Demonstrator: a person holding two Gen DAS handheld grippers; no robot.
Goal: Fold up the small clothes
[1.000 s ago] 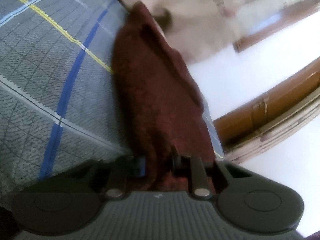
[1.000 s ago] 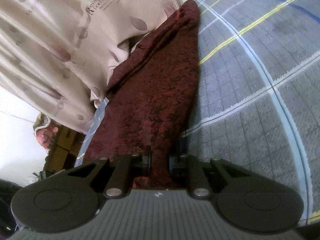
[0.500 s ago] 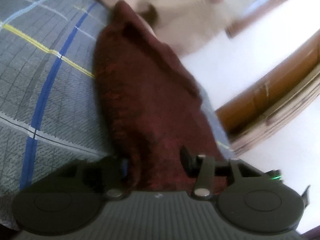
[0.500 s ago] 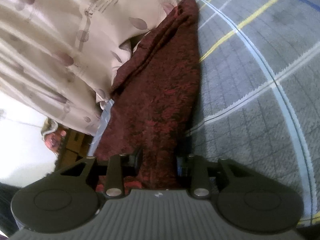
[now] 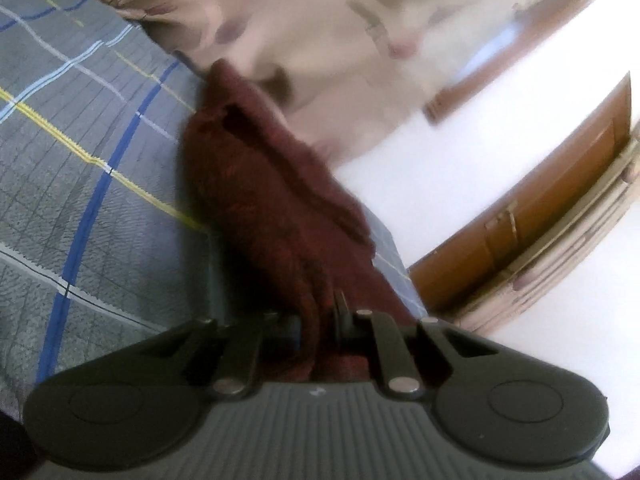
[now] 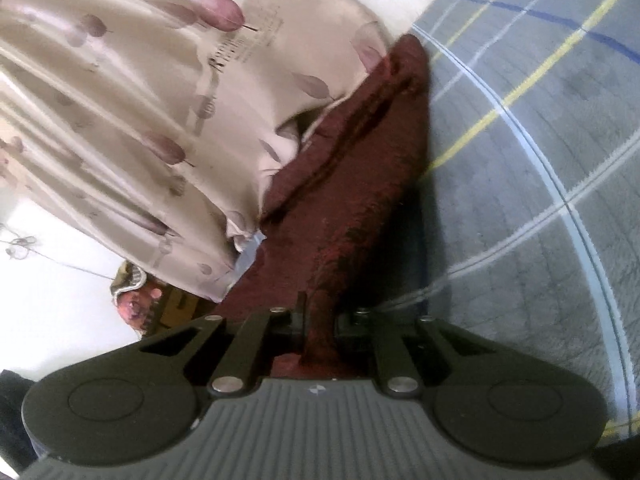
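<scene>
1. Garment first: the dark red cloth (image 5: 272,200) lies stretched along the edge of the grey checked bedcover (image 5: 80,184), its far end up against the beige patterned curtain (image 6: 140,100), its near end in my tools

2. My left gripper (image 5: 318,322): half a sec ago its jaws stood apart w/ the cloth loose between them; they've just been closing and are now pinched tight on a bunched ridge of the near edge

3. My right gripper (image 6: 320,320): same story, jaws widened a bit half a sec back, have just been closing, and now squeeze a narrow fold of the red cloth at its near end

4. Left view has shifted since a sec ago: more curtain and wall showing, picture blurred, so I read that hand as lifting w/ the cloth. Right view looks much the same

5. Meaning for the job, imo: that was a re-grip. Both near corners are now secured, so the prep is done and the fold itself hasn't begun; cloth is mostly flat on the cover

6. Next needs both hands carrying the near edge toward the curtain end together, else it skews
</scene>
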